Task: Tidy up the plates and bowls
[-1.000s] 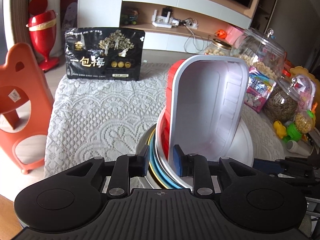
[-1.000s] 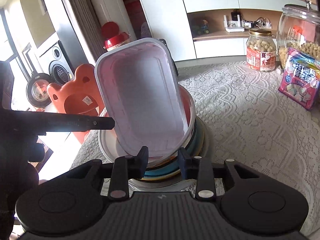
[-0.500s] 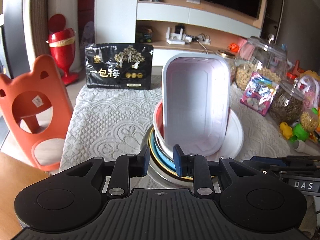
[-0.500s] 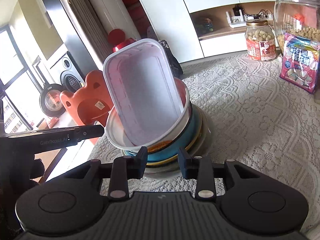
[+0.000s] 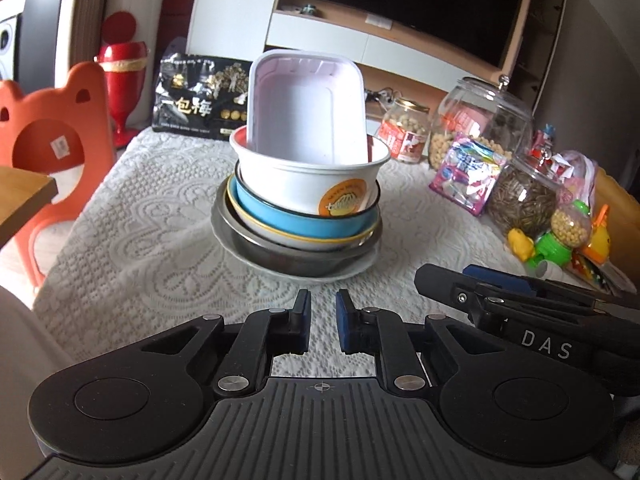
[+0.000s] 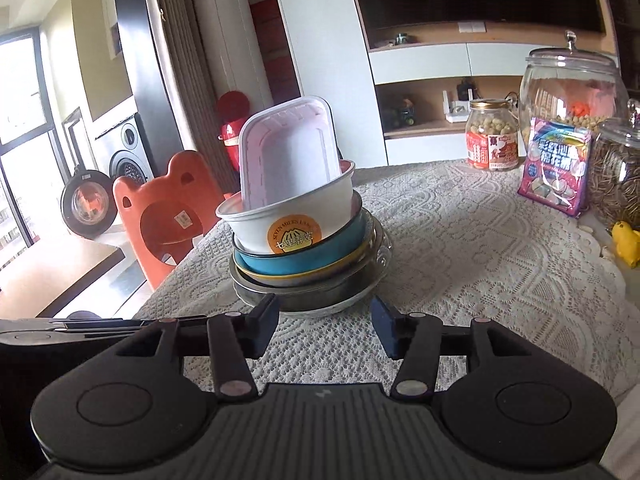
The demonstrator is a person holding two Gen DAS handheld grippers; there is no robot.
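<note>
left gripper (image 5: 323, 304) narrow, empty; right gripper (image 6: 324, 310) just widened; snack jars (image 5: 520, 196) beside bowl stack (image 5: 300, 216).

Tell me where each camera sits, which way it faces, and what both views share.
Left wrist: sits on the left gripper, looking forward and down across the lace tablecloth at the stacked bowls; its fingers are nearly together with nothing between them, and the right gripper enters at right.
Right wrist: sits on the right gripper, facing the same stack from its other side; its fingers stand apart and empty.
Shared: the stack, the white tray leaning in the top bowl, the orange chair and the snack jars.
</note>
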